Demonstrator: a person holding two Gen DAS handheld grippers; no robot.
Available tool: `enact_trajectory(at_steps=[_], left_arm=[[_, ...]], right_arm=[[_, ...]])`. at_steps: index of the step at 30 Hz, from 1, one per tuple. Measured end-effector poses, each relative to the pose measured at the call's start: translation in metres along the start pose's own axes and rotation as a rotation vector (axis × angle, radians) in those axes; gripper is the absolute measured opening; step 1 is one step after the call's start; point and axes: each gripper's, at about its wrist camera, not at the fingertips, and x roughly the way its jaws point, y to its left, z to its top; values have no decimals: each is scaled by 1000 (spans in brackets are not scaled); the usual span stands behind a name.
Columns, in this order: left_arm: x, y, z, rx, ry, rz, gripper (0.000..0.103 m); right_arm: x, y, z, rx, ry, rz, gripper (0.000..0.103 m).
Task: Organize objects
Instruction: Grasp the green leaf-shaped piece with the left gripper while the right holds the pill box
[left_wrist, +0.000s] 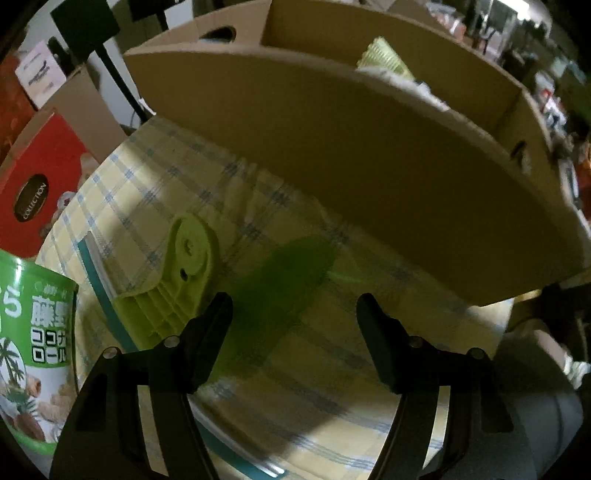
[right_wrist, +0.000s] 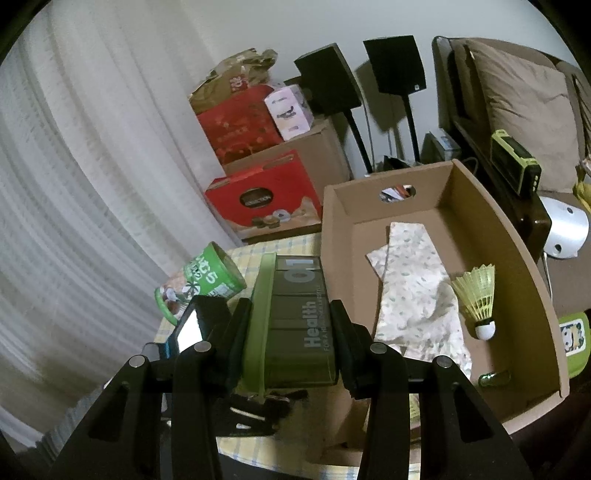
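My right gripper (right_wrist: 291, 314) is shut on a dark green pill organizer box (right_wrist: 295, 325) marked "Health 01" and holds it above the table, just left of an open cardboard box (right_wrist: 532, 280). In that box lie a folded patterned cloth (right_wrist: 413, 291), a yellow shuttlecock (right_wrist: 478, 295) and a small green item (right_wrist: 495, 378). My left gripper (left_wrist: 295, 317) is open and empty, low over the checked tablecloth (left_wrist: 155, 192), beside the cardboard box's outer wall (left_wrist: 332, 155). A lime green plastic piece (left_wrist: 181, 280) lies on the cloth by my left finger (left_wrist: 210, 332).
A green snack can (left_wrist: 33, 343) stands at the left; it also shows in the right wrist view (right_wrist: 203, 288). Red gift boxes (right_wrist: 262, 199) and cartons are stacked behind. Two black speakers (right_wrist: 395, 62) on stands, a sofa cushion (right_wrist: 532, 110) and a white curtain (right_wrist: 74, 184) surround the table.
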Motion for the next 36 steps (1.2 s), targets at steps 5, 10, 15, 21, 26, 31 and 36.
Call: enact_trajectory(at_steps=[5, 10, 15, 21, 26, 31, 36], left_arm=[[4, 6, 1, -27, 7, -28, 72], [1, 7, -5, -36, -24, -35, 43], [-2, 6, -13, -56, -41, -57, 33], [-7, 7, -24, -143, -73, -77, 32], [-13, 16, -26, -227, -128, -103, 32], [-39, 32, -30, -300, -199, -106, 32], [-70, 23, -17, -366, -252, -103, 32]], right_arm=[[0, -1, -1, 2, -1, 1, 43], [0, -1, -3, 4, 3, 6, 43], [1, 4, -6, -3, 7, 9, 43], [0, 8, -7, -2, 6, 8, 43], [-2, 8, -7, -1, 0, 1, 43], [-8, 6, -10, -7, -17, -25, 43], [-10, 1, -11, 2, -20, -35, 43]])
